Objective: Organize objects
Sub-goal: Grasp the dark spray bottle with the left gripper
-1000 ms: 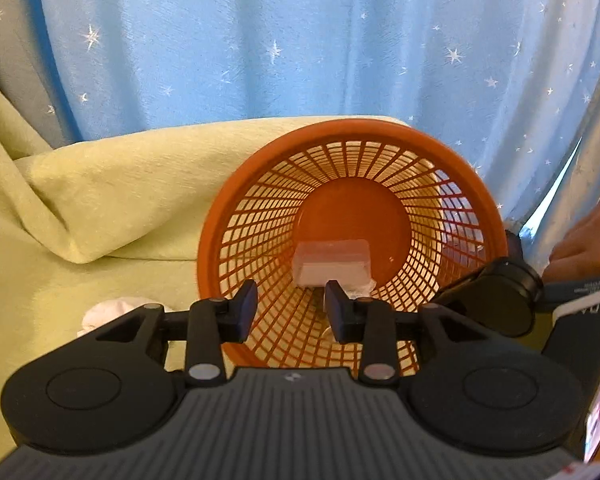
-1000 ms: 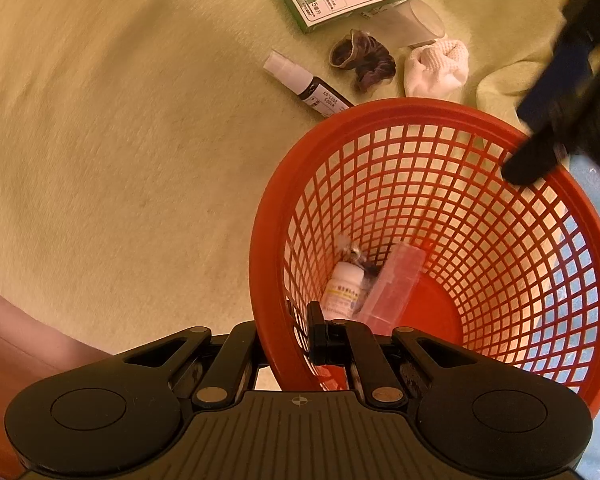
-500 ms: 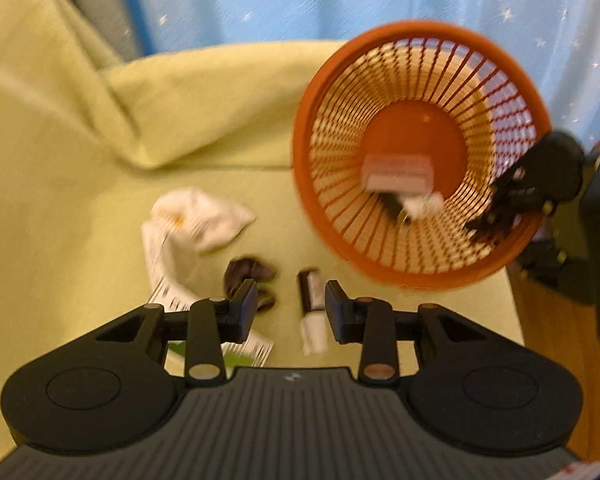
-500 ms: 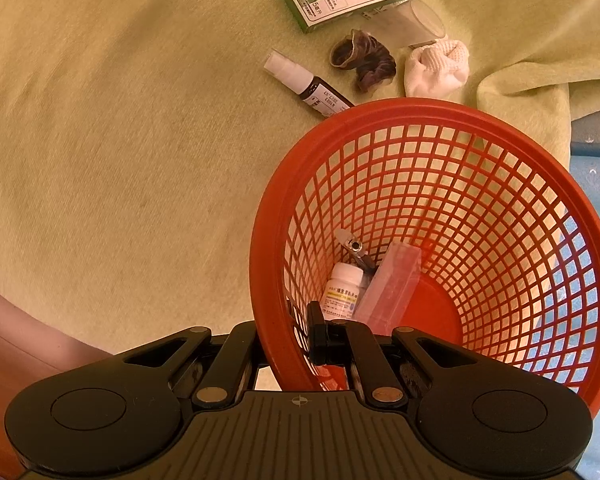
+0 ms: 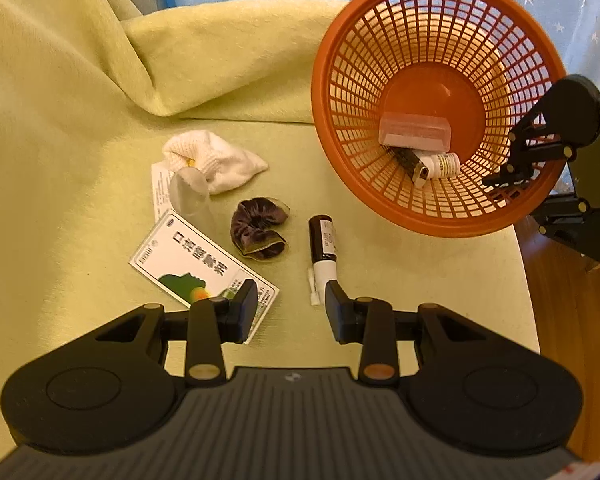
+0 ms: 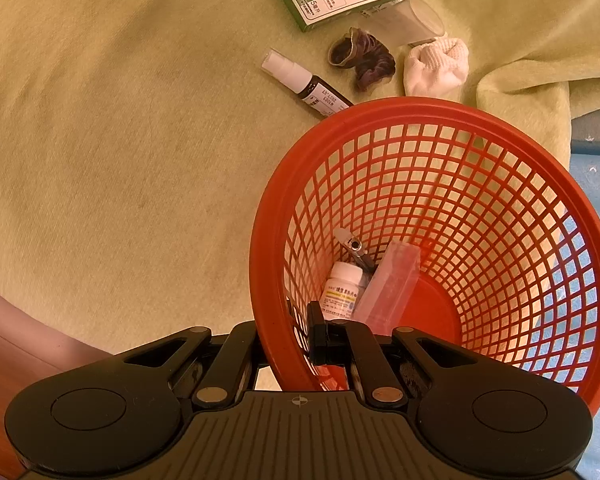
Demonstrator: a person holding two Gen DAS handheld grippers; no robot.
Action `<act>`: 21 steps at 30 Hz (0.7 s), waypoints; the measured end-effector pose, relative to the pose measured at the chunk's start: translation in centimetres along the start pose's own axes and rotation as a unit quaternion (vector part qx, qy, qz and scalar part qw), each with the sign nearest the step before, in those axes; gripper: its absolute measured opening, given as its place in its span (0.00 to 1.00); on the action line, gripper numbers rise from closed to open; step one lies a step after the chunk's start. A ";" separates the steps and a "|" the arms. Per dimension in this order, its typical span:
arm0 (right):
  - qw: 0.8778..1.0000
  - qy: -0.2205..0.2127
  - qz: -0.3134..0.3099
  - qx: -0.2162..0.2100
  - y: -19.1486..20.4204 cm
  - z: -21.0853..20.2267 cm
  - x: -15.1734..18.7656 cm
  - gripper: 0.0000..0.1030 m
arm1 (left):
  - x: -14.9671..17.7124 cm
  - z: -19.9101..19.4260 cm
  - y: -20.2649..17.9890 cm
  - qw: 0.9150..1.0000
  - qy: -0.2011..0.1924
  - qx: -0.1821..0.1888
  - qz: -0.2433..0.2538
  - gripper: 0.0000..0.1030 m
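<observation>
Left wrist view: the left gripper [image 5: 291, 306] hovers with jaws wide and empty, low centre of frame, just above the spray bottle [image 5: 322, 240]; the green box [image 5: 198, 262] lies to its left. Best to centre over the bottle's body before closing.

Right wrist view: the right gripper [image 6: 284, 334] has its jaws narrow, clamped on the orange basket [image 6: 500, 128] at its rim, lower centre; holding it tilted should ease the drop.

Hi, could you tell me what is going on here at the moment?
A person with a gripper in each hand is tidying small items into an orange basket. The right gripper is clamped on the basket's rim, tilting it. The left gripper hovers open above the spray bottle and green box. A pill bottle and clear case are already inside; a scrunchie and sock remain outside.
</observation>
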State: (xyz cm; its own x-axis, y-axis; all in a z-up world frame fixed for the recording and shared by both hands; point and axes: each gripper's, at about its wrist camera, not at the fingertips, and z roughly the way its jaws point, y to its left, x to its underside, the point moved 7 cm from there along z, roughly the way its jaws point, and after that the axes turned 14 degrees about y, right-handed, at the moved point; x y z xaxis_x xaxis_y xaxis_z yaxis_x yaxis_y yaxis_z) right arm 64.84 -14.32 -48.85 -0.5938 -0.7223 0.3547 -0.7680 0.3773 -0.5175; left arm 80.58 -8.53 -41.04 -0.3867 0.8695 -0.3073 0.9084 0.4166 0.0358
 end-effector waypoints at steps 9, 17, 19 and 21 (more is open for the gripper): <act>1.000 -0.001 -0.001 0.000 -0.1 0.0 -0.1 0.02 | 0.0 2.3 -1.3 1.000 0.008 0.007 0.012 0.31; 1.000 -0.006 0.001 -0.001 0.0 0.0 0.0 0.02 | -0.9 4.8 -1.8 1.000 0.012 0.008 0.024 0.31; 1.000 -0.007 0.002 -0.001 0.0 0.0 0.0 0.02 | -1.2 5.4 -2.0 1.000 0.013 0.009 0.027 0.31; 1.000 -0.008 0.002 -0.001 0.0 -0.1 0.1 0.02 | -1.4 6.0 -2.2 0.999 0.014 0.009 0.030 0.31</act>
State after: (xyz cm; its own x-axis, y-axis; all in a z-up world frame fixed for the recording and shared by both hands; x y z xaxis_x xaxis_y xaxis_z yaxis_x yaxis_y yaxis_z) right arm 64.80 -14.36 -48.76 -0.5932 -0.7299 0.3396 -0.7660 0.3821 -0.5169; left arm 80.05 -12.29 -46.34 -0.3346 0.9002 -0.2787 0.9331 0.3579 0.0359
